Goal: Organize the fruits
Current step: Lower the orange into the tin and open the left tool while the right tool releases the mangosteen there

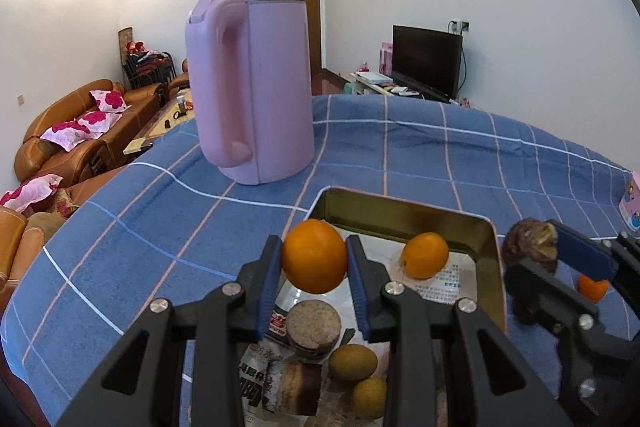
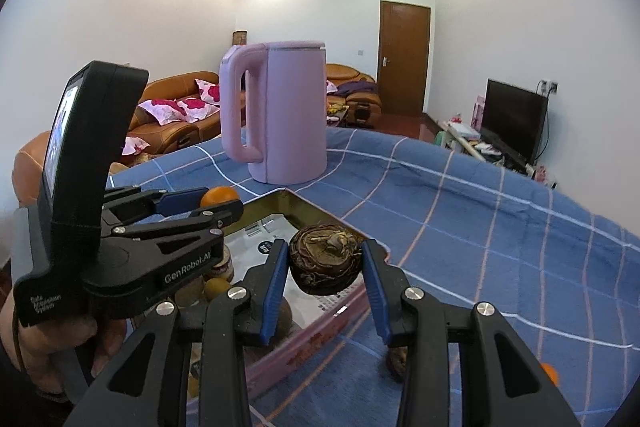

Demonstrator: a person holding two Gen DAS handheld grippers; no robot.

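— Above the gold metal tin [image 1: 404, 211], what's held?
— The left gripper [image 1: 314, 261] pinches a smooth round orange [image 1: 314, 255] between blue pads; at three o'clock, the right gripper [image 2: 325, 267] clamps a wrinkled brown fruit [image 2: 325, 263].
— Inside?
— A glossy orange [image 1: 425, 255] at the tin's one o'clock corner.

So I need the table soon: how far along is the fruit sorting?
Partly done: one small orange and two green fruits lie in the gold metal tin. In hand: the left gripper holds an orange, the right gripper a brown wrinkled fruit. Left: another orange on the blue cloth.
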